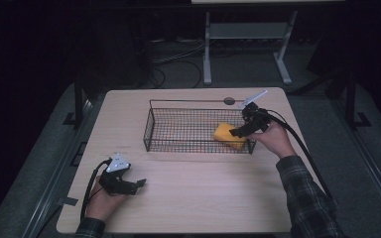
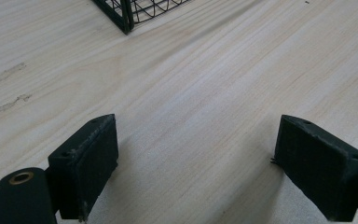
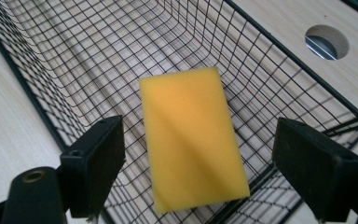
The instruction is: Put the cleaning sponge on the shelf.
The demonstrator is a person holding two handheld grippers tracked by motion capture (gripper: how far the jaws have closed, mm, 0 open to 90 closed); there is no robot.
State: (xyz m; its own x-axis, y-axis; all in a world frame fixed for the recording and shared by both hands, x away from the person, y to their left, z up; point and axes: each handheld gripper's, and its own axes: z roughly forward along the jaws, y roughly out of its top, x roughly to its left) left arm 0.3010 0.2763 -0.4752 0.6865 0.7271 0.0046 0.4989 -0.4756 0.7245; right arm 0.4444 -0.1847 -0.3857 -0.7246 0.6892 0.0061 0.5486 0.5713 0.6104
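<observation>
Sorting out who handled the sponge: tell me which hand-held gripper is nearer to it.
Right. The right hand-held gripper hangs just over the sponge in the wire basket, jaws open either side of it. The left hand-held gripper sits far off at the table's near-left corner.

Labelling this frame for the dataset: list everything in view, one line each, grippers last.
sponge: 1, yellow, lying flat on the basket floor at its right end
wire basket: 1, black, long, on the far half of the table
table: 1, light wood
cable hole: 1, round, in the tabletop just beyond the basket's far right corner
desk frame: 1, pale grey, on the floor beyond the table
floor cables: several, dark, near that frame
left gripper: 1, black, open, low over bare table near the front left
right gripper: 1, black, open, above the sponge, pads clear of it
</observation>
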